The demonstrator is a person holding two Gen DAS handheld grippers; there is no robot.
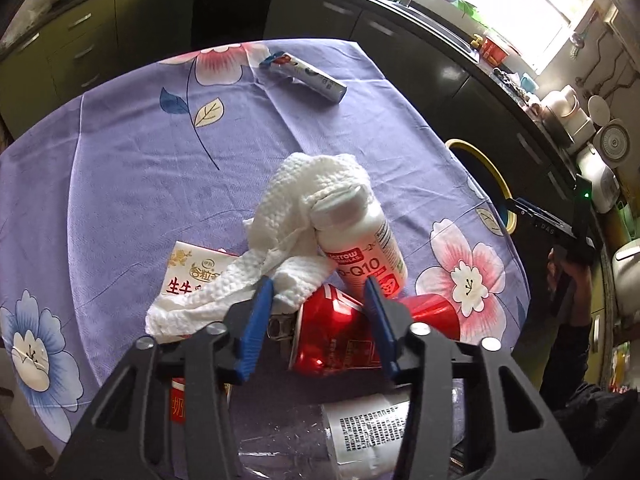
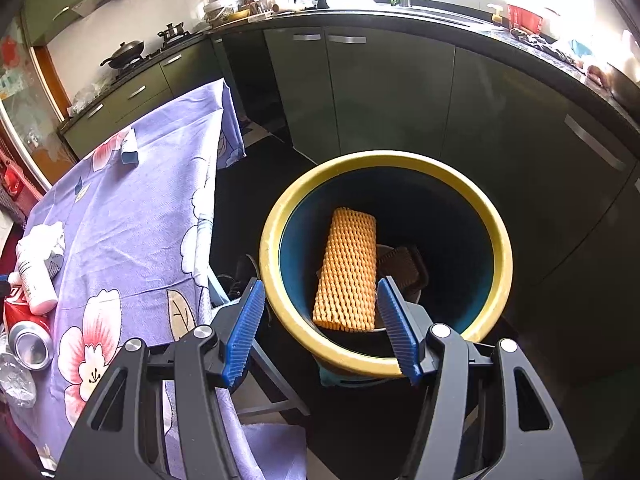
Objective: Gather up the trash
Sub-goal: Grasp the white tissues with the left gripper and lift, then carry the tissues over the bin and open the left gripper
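Left gripper (image 1: 318, 284) spread over the trash pile; right gripper (image 2: 320, 292) released above the bin (image 2: 280, 308).

My left jaws gape around the crushed red can (image 1: 340, 332), not touching it; the paper towel (image 1: 304, 200) and white bottle (image 1: 360, 248) lie at twelve o'clock. An orange foam net (image 2: 348, 268) lies inside the bin, past my empty right jaws.

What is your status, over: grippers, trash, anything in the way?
Both grippers open: left gripper straddling red can, right gripper over bin. Paper towel and white bottle crowd the can.
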